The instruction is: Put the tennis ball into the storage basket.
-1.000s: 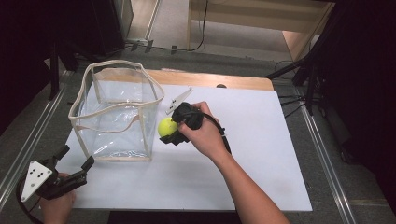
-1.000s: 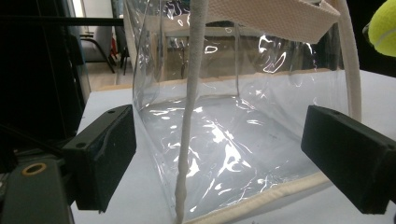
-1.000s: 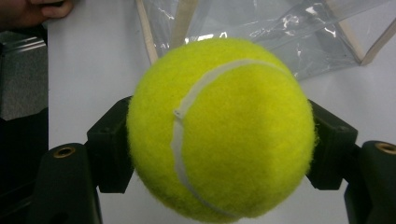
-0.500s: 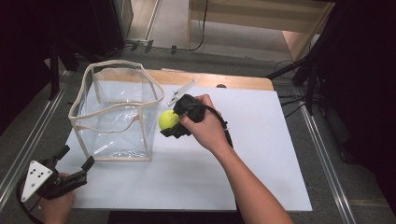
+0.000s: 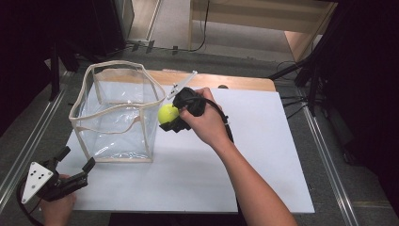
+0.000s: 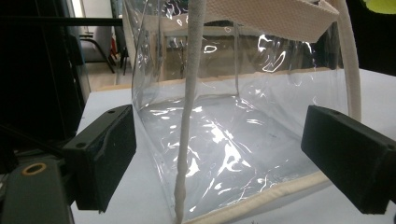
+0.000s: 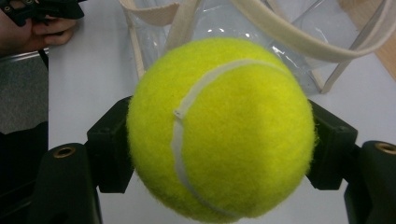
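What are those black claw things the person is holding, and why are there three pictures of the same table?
Those are grabbing tools, one in each hand, each with two black jaws that squeeze shut like a crab claw. One camera looks down from above the white table. The other two cameras ride on the tools, so they see close up.

The right gripper has its jaws squeezed on a yellow tennis ball, holding it up beside the top edge of a clear plastic bag with cream trim. The bag stands open on the table. The left gripper waits near the table's front corner with its jaws open, holding nothing. Its camera looks at the bag's side.
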Motion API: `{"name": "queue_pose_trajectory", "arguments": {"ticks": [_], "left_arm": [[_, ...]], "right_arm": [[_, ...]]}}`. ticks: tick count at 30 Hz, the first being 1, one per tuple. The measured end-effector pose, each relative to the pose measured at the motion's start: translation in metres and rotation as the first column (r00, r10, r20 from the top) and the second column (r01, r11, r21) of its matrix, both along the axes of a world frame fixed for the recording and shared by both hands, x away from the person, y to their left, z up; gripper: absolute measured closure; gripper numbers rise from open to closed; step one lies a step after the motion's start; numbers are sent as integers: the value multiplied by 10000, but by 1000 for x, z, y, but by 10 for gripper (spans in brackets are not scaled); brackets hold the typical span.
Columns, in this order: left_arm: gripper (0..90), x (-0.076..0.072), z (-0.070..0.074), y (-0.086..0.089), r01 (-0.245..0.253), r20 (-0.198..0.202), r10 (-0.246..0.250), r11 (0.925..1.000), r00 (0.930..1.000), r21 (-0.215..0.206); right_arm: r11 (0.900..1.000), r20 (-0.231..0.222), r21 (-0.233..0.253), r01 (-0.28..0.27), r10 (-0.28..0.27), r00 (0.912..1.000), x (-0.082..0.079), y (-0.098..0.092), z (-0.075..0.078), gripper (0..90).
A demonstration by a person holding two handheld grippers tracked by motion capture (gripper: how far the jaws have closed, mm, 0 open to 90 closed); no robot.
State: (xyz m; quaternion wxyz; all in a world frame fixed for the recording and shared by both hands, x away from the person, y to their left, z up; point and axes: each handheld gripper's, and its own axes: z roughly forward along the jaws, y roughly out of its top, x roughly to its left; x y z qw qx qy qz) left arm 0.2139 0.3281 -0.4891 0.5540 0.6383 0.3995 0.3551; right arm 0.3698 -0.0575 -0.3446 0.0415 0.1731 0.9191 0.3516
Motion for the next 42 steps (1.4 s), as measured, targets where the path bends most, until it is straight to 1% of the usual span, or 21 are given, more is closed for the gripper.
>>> {"name": "queue_pose_trajectory", "arguments": {"ticks": [1,4,5,6,10,19,20,23,24,25,28,29,34,35,36,37,39,42], "left_arm": [[104,0,0,0,-18,-35,18,10000,10000,26],[104,0,0,0,4,0,-4,10000,10000,2],[104,0,0,0,4,2,-4,10000,10000,10],[104,0,0,0,1,0,-1,10000,10000,-1],[104,0,0,0,-3,-9,3,10000,10000,50],[104,0,0,0,5,-1,-5,10000,10000,1],[105,0,0,0,8,2,-8,10000,10000,1],[104,0,0,0,9,3,-9,10000,10000,-2],[104,0,0,0,0,-1,0,10000,10000,-17],[104,0,0,0,-1,-5,1,10000,10000,-16],[104,0,0,0,0,-4,0,10000,10000,1],[104,0,0,0,8,3,-8,10000,10000,0],[104,0,0,0,-1,-3,1,10000,10000,-13],[105,0,0,0,-1,3,1,10000,10000,-15],[104,0,0,0,2,1,-2,10000,10000,-29],[104,0,0,0,23,28,-23,10000,10000,-52],[104,0,0,0,26,25,-25,10000,10000,-45],[104,0,0,0,45,27,-45,10000,10000,-49]], "right_arm": [[10000,-19,-63,-2,2,10000,1,0,2,239],[10000,95,-45,-28,28,10000,3,2,5,238],[10000,112,2,74,-74,9999,4,3,5,238],[9999,83,-59,87,-86,9999,4,4,7,238],[10000,85,76,62,-63,9999,8,6,10,238],[9998,209,143,146,-149,9997,15,9,18,238],[9997,157,134,188,-190,9997,16,9,19,238],[9998,257,100,148,-150,9996,18,12,21,238],[9998,219,64,166,-167,9996,18,12,22,238],[9999,310,130,106,-110,9995,19,13,22,238],[9999,240,78,130,-131,9996,21,15,25,238],[9998,284,139,154,-158,9995,22,16,25,238],[9998,330,128,119,-124,9994,27,20,29,238],[9998,296,115,185,-188,9994,27,21,30,238],[9999,352,109,120,-124,9993,28,22,30,238],[9998,298,120,161,-164,9994,29,22,31,238],[9998,368,142,152,-157,9992,30,23,32,238],[9997,329,160,181,-186,9993,33,25,33,239]]}}
